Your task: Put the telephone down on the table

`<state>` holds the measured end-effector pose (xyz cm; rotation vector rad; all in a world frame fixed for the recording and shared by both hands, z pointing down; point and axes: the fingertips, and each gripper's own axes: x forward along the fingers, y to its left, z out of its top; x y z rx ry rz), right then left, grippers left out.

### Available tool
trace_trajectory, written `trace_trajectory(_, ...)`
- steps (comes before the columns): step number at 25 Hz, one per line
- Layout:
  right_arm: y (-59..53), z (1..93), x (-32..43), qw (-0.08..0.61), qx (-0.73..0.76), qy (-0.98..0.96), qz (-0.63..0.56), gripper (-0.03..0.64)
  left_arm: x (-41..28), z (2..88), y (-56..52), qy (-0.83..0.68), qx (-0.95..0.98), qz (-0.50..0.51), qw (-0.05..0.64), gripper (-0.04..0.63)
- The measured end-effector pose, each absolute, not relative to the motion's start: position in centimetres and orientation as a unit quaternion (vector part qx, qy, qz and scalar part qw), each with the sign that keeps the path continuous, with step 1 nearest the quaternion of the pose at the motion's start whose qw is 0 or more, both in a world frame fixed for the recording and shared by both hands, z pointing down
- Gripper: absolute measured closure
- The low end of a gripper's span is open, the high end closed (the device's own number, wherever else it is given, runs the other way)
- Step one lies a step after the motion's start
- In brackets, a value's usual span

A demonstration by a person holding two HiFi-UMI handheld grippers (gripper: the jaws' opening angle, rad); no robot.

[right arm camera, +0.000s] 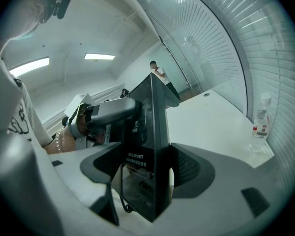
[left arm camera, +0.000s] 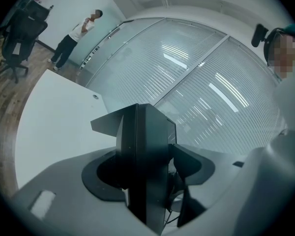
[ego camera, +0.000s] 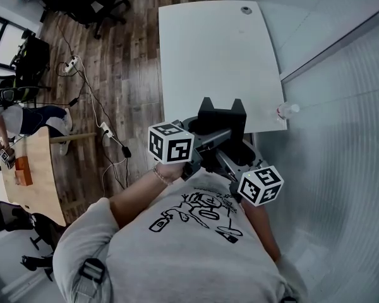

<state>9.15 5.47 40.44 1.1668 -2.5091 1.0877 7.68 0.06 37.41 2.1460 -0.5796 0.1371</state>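
A black telephone (ego camera: 222, 120) hangs in the air over the near edge of the white table (ego camera: 208, 49), held from both sides. My left gripper (ego camera: 203, 139) is shut on its left side, and my right gripper (ego camera: 239, 155) is shut on its right side. In the left gripper view the telephone (left arm camera: 147, 151) stands upright between the pads of the left gripper (left arm camera: 147, 173), with the table (left arm camera: 54, 117) beyond. The right gripper view shows the telephone (right arm camera: 150, 141) clamped in the right gripper (right arm camera: 147, 168), printed label facing the camera, and the left gripper's finger (right arm camera: 108, 112) pressing on its far side.
A plastic water bottle (ego camera: 287, 110) stands at the table's near right corner, bottle (right arm camera: 259, 122). A round grommet (ego camera: 246, 9) sits at the far edge. A glass wall with blinds (ego camera: 341, 106) runs along the right. Cables, office chairs and a wooden desk (ego camera: 35, 175) are at left.
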Motion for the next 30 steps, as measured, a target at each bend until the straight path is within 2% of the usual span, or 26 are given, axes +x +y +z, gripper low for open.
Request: trace_trajectory(30,-3.3,41.5,1.6,0.089,0.415,-0.830,0.361,0.328,0.2,38.6,-8.8,-0.211,0.869,0.051,0.445,0.296)
